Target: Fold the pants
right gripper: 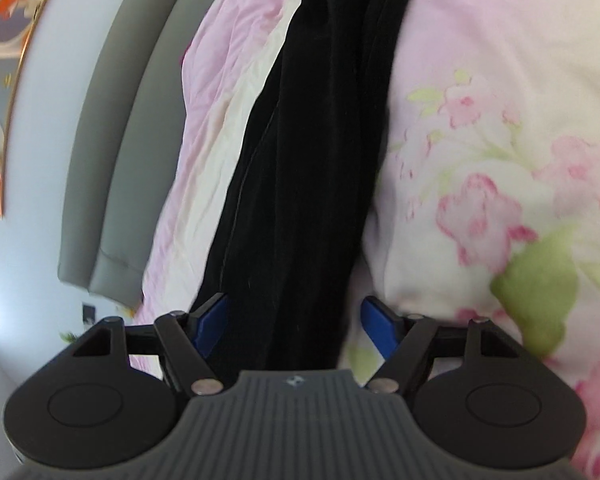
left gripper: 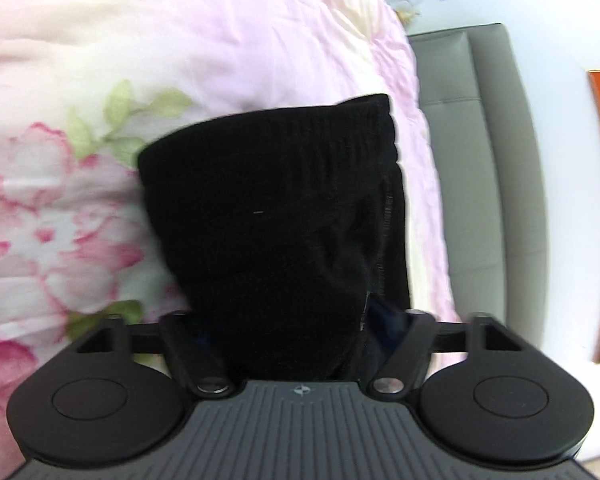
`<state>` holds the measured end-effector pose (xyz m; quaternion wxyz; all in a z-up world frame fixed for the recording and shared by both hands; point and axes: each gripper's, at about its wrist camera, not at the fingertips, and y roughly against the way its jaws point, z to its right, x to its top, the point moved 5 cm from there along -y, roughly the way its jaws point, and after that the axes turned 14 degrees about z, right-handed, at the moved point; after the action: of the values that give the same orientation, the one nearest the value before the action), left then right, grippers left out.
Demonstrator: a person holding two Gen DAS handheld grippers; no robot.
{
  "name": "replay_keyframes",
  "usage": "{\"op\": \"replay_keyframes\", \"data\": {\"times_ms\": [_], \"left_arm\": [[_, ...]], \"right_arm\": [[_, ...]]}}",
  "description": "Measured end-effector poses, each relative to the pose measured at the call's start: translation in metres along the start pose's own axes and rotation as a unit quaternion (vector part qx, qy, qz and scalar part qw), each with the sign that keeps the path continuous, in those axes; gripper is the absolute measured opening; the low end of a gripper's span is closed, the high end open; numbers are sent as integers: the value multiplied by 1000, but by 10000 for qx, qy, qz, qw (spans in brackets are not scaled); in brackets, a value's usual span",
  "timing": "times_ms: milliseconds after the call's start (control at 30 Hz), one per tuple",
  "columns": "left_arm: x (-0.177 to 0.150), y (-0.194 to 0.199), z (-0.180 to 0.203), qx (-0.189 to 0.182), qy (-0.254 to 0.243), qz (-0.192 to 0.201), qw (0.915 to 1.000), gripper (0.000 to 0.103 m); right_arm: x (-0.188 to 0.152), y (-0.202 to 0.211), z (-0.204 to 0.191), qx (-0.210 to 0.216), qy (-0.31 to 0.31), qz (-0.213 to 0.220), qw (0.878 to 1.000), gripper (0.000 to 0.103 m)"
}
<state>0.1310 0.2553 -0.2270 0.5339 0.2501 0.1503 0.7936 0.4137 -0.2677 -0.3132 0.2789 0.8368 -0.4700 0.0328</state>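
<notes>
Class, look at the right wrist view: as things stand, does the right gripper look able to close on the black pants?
Probably yes. The black pants run straight between the blue pads of the right gripper; its jaws stand apart, and nothing else lies between them on the floral quilt.

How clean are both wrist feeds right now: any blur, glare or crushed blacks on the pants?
Left wrist view: black pants read as a nearly featureless mass, only waistband ribbing visible; floral quilt is smeared by motion blur; fisheye bends the grey headboard. Right wrist view: pants show faint fold lines; quilt is soft and bright; the white wall is washed out.
</notes>
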Motion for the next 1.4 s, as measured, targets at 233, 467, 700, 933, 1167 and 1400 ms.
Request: {"op": "replay_keyframes", "data": {"times_ms": [233,467,700,933,1167,1400], "left_arm": [[14,16,10,-327,-283,6,9991,38],[38,34,39,-725,-420,23,9965,32],[93,79,29,-202,-702,-40,9973,32],[137,75,-32,1058,-1165,-556,9860,37],[145,70,-29,1374,-1209,-979,9782,46],[170,74,-33,1238,-1151,-1379,9759,50]], "right_arm": [[15,-28,2,-109,-329,690,9970,42],[17,-8,-13,264,-264,804,9961,11],[-17,53,-44,140,-463,525,9974,10],[-85,137,-35,-152,-709,272,9970,10],[-111,148,-7,-913,-1018,-245,9903,17],[-114,159,-120,457,1718,-363,9834,18]]}}
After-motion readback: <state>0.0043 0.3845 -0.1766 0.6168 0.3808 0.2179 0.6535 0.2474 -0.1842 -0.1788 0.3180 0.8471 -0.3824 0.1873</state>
